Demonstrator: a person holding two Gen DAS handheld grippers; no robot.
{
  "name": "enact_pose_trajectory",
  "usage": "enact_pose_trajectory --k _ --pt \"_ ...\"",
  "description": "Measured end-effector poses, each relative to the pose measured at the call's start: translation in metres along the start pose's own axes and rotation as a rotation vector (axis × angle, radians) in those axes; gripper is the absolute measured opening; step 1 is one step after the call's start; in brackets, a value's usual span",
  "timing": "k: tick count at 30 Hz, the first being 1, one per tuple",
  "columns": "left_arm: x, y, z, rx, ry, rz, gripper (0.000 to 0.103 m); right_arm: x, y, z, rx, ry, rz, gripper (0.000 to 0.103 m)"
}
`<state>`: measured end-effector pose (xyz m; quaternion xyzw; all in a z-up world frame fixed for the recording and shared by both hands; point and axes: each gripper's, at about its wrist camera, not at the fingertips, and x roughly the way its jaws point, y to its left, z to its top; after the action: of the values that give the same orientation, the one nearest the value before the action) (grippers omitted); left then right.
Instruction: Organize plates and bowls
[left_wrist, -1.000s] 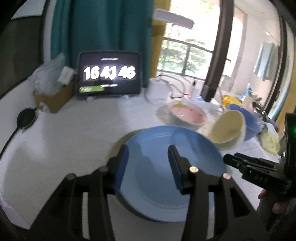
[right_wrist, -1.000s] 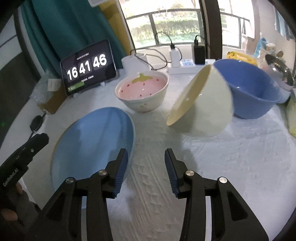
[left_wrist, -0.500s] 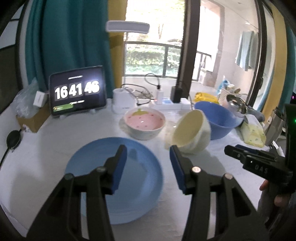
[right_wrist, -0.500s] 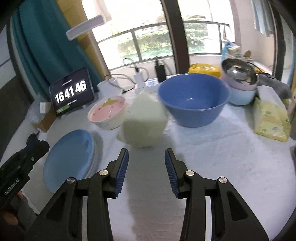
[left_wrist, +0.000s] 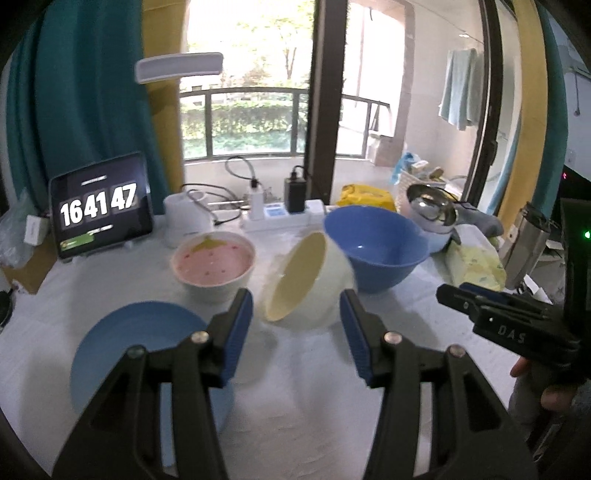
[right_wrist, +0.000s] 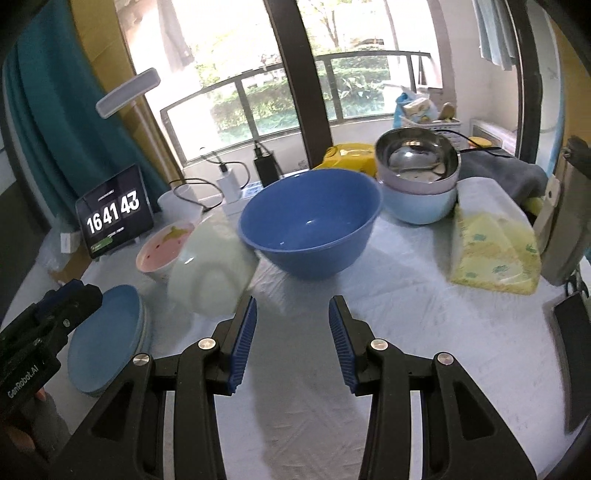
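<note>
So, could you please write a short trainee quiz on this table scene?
1. True or false: the cream bowl stands upright.
2. Which bowl touches the cream bowl's right side: A pink bowl, B big blue bowl, C steel bowl?
3. Fill in: the left tongs and right tongs are both ____.

Key: 1 false, it lies tipped on its side; 2 B; 3 open, holding nothing.

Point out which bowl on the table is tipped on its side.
The cream bowl, between the strawberry bowl and the big blue bowl. Its mouth faces sideways; theirs face up.
</note>
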<state>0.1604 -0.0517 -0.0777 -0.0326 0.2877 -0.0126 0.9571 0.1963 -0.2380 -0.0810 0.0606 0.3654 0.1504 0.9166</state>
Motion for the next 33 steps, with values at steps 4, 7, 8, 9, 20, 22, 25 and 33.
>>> enact_pose_trajectory --k 4,7,8,9,20,22,25,33 --pt "0.011 -0.018 0.006 0.02 0.002 -0.019 0.051 0.001 -0.012 0.005 0.007 -0.003 -0.009 0.043" --pt "0.017 -0.028 0.009 0.029 0.003 -0.028 0.051 0.003 -0.022 0.009 0.012 -0.004 -0.013 0.043" --pt "0.02 -0.031 0.01 0.033 0.005 -0.031 0.051 0.003 -0.024 0.01 0.013 -0.005 -0.015 0.043" --pt "0.022 -0.034 0.011 0.035 0.007 -0.032 0.051 0.004 -0.026 0.011 0.014 -0.005 -0.016 0.043" --pt "0.057 -0.058 0.014 0.049 0.039 -0.052 0.051 0.033 -0.053 0.028 0.021 0.015 -0.027 0.043" --pt "0.063 -0.06 0.014 0.05 0.047 -0.054 0.051 0.04 -0.054 0.032 0.024 0.017 -0.023 0.043" --pt "0.072 -0.062 0.015 0.049 0.057 -0.056 0.051 0.049 -0.055 0.04 0.03 0.014 -0.012 0.043" --pt "0.094 -0.066 0.013 0.047 0.086 -0.059 0.051 0.087 -0.056 0.055 0.017 0.043 -0.02 0.043"
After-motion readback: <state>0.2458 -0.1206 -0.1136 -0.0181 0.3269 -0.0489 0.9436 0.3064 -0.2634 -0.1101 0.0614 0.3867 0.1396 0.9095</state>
